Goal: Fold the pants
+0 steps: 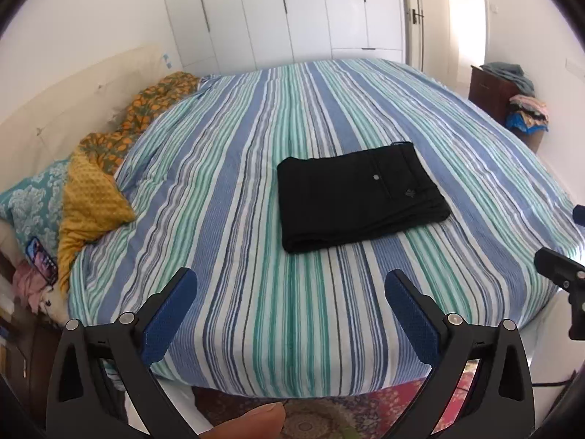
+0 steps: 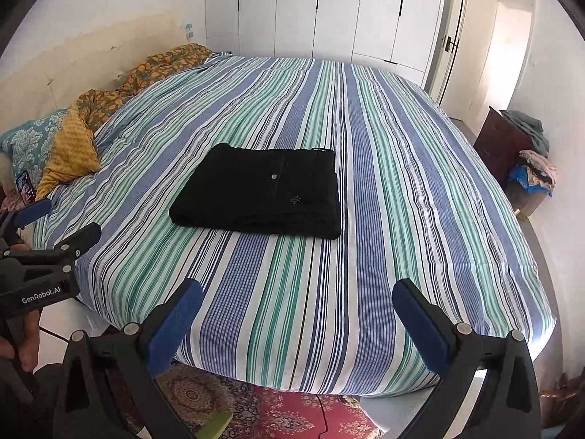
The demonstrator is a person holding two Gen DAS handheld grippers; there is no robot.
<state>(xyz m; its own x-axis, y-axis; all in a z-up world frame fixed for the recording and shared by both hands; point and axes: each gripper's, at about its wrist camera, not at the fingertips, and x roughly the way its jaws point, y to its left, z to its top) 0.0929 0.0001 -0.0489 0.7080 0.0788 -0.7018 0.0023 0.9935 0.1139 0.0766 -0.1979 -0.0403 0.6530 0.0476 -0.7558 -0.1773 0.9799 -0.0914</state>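
Observation:
Black pants (image 1: 360, 195) (image 2: 261, 192) lie folded into a flat rectangle on the striped bed cover (image 1: 256, 146) (image 2: 402, 183), with a small button and a logo facing up. My left gripper (image 1: 290, 281) hangs open over the bed's near edge, well short of the pants, with nothing between its blue pads. My right gripper (image 2: 298, 292) is likewise open and empty above the near edge. Each gripper also shows at the side of the other's view: the left gripper (image 2: 55, 225) and the right gripper (image 1: 565, 241). A thumb (image 1: 252, 420) shows at the bottom of the left wrist view.
Orange and yellow bedding (image 1: 98, 190) and a teal pillow (image 1: 33, 201) are bunched at the bed's left side, with a phone (image 1: 42, 259) beside them. White wardrobes (image 1: 292, 11) stand behind the bed. A dark cabinet with piled clothes (image 2: 526, 153) stands right. A patterned rug (image 2: 278, 413) lies below.

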